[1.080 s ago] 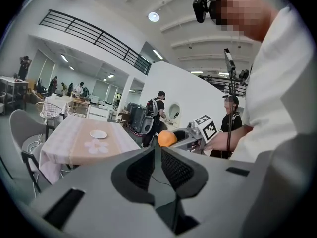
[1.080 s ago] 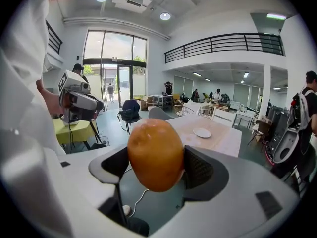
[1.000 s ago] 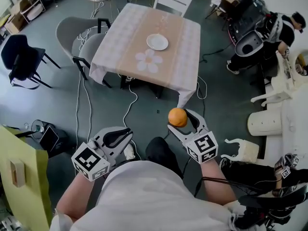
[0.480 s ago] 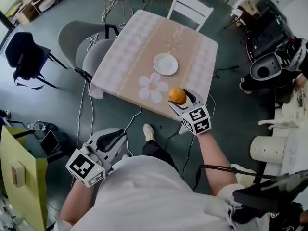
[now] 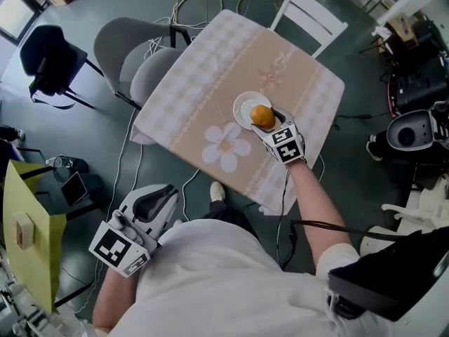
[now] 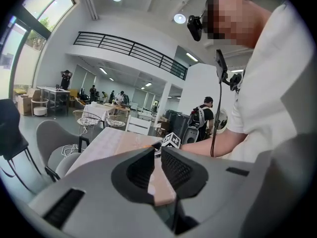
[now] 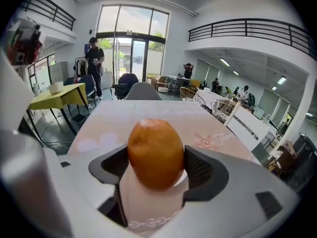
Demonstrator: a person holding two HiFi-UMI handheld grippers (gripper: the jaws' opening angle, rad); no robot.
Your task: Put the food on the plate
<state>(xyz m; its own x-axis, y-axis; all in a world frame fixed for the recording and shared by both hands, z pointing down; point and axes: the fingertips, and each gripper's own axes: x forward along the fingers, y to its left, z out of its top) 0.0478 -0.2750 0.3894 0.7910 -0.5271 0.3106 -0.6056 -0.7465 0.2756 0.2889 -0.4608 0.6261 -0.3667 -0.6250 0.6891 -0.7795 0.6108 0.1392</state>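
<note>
As it hangs nearest the body, left gripper (image 5: 160, 201): low by the person's hip, off the table; jaws drawn almost together with only a slit between them, nothing in it.
Change, left gripper: much where it was half a second ago.
Right gripper (image 5: 266, 120): arm stretched out over the table, jaws clamped on the orange (image 5: 262, 116) from both sides.
Change, right gripper: half a second ago it held the orange over the table's near edge, short of the plate; now it holds it over the plate.
Orange, axis: slightly egg-shaped; in the right gripper view its long axis stands upright, crosswise to the squeeze of the jaws, a pale spot near the top end.
Orange, place: above the white plate (image 5: 242, 108); whether it touches cannot be told.
Plate: near the middle of the table (image 5: 203, 83), just beyond the tablecloth's flower print (image 5: 226, 147).
Far side: a white chair (image 5: 309, 16).
</note>
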